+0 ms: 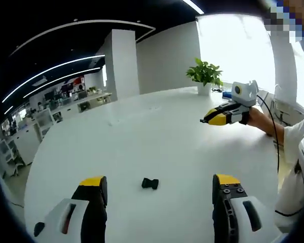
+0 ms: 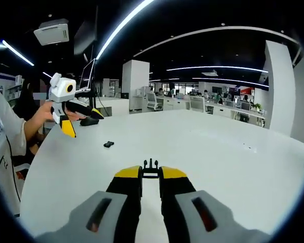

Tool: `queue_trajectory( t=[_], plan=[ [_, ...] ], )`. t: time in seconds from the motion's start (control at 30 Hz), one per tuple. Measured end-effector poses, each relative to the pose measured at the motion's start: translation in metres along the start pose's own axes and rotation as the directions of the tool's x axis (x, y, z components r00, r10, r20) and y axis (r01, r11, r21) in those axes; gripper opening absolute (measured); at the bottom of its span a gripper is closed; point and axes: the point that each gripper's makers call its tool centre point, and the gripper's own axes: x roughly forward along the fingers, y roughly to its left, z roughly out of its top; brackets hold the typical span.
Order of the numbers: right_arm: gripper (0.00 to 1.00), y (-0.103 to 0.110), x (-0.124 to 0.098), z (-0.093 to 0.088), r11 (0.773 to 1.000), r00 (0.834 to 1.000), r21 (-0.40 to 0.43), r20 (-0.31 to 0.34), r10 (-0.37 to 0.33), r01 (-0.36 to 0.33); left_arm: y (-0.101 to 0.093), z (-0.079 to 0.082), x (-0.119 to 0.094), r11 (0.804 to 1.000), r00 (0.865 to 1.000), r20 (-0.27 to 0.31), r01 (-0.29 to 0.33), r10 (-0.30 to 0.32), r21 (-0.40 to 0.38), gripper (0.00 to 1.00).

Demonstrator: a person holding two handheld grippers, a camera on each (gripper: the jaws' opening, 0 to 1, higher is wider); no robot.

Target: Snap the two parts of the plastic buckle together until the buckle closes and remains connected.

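Observation:
A small black buckle part [image 1: 150, 183] lies on the white table [image 1: 142, 136], between the tips of my left gripper [image 1: 159, 180], which stands wide open and holds nothing. In the right gripper view, my right gripper [image 2: 151, 175] is shut on the other black buckle part [image 2: 151, 165], whose prongs stick out past the yellow tips. That gripper also shows at the far right of the left gripper view as the right gripper [image 1: 217, 119], held in a hand. The loose buckle part [image 2: 109, 144] lies on the table below the open left gripper [image 2: 76, 124].
A potted plant [image 1: 204, 76] stands at the table's far edge, beside a white pillar [image 1: 122, 63]. The person's white sleeve [image 1: 299, 167] is at the right. Office desks and chairs [image 2: 202, 104] stretch beyond the table.

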Motion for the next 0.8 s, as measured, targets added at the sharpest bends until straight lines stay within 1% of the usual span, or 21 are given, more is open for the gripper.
queue_trajectory(
  t=[0.1,0.17,0.27,0.33,0.4,0.53,0.6,0.7,0.77,0.8],
  plan=[
    [0.12,0.000,0.000,-0.001,1.000,1.000,0.003,-0.002,0.004,-0.004,0.009,-0.001,0.005,1.000,1.000,-0.025,-0.009,0.009,0.001,0.85],
    [0.12,0.000,0.000,-0.001,1.000,1.000,0.003,-0.005,0.005,-0.005,0.012,-0.004,0.007,1.000,0.999,-0.045,-0.003,0.004,0.008,0.83],
    [0.12,0.000,0.000,-0.001,1.000,1.000,0.000,-0.005,0.002,-0.002,0.018,-0.008,0.011,1.000,0.997,-0.082,-0.002,0.005,0.030,0.83],
    [0.12,0.000,0.000,-0.001,1.000,1.000,-0.002,-0.004,0.000,0.000,0.021,-0.012,0.012,0.999,0.993,-0.122,0.002,0.004,0.047,0.82],
    [0.12,0.000,0.000,0.000,1.000,1.000,-0.002,-0.003,-0.001,0.001,0.026,-0.012,0.014,0.999,0.989,-0.149,0.010,-0.005,0.033,0.79],
    [0.12,0.001,0.002,-0.003,1.000,1.000,-0.003,-0.016,0.006,-0.006,0.022,-0.013,0.018,0.998,0.981,-0.186,0.060,-0.057,0.014,0.78],
    [0.12,0.002,0.002,-0.004,1.000,1.000,-0.002,-0.020,0.006,-0.006,0.018,-0.015,0.021,0.997,0.976,-0.209,0.072,-0.063,0.038,0.77],
    [0.12,0.002,0.002,-0.005,1.000,1.000,-0.004,-0.024,0.006,-0.006,0.019,-0.018,0.024,0.993,0.969,-0.244,0.075,-0.051,0.088,0.73],
    [0.12,0.002,0.002,-0.005,1.000,1.000,-0.005,-0.024,0.008,-0.008,0.020,-0.021,0.026,0.990,0.961,-0.270,0.090,-0.057,0.111,0.69],
    [0.12,0.002,0.002,-0.005,1.000,1.000,-0.005,-0.025,0.008,-0.008,0.020,-0.021,0.026,0.989,0.960,-0.274,0.094,-0.060,0.115,0.68]
  ],
)
